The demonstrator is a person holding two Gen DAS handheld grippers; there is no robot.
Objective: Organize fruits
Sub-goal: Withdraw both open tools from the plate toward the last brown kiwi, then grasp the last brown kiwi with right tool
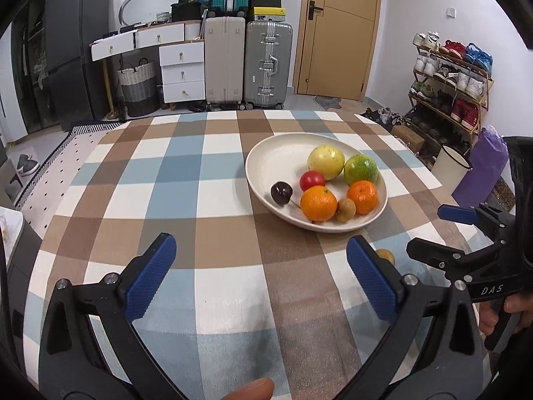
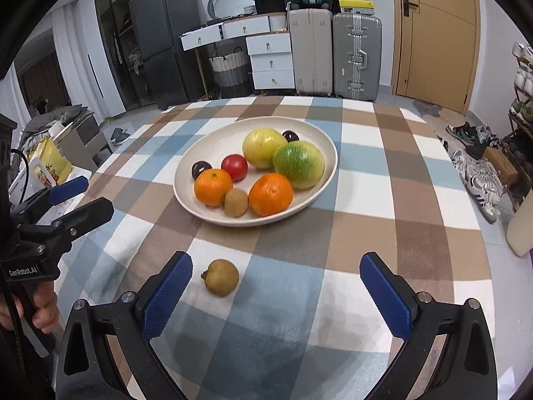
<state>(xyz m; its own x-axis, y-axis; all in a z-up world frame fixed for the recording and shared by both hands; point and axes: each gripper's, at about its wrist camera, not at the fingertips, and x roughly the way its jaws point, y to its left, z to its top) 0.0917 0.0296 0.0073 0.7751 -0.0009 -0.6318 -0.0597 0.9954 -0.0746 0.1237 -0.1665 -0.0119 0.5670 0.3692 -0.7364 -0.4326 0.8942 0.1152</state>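
A cream plate on the checked tablecloth holds two oranges, a yellow fruit, a green fruit, a red tomato, a small brown fruit and two dark plums. One more small brown fruit lies loose on the cloth in front of the plate, partly hidden behind my left finger in the left wrist view. My right gripper is open and empty, the loose fruit just inside its left finger. My left gripper is open and empty.
The checked tablecloth covers the whole table. Suitcases, a drawer unit and a shoe rack stand beyond the far edge. A yellow bag sits on a side stand at the left.
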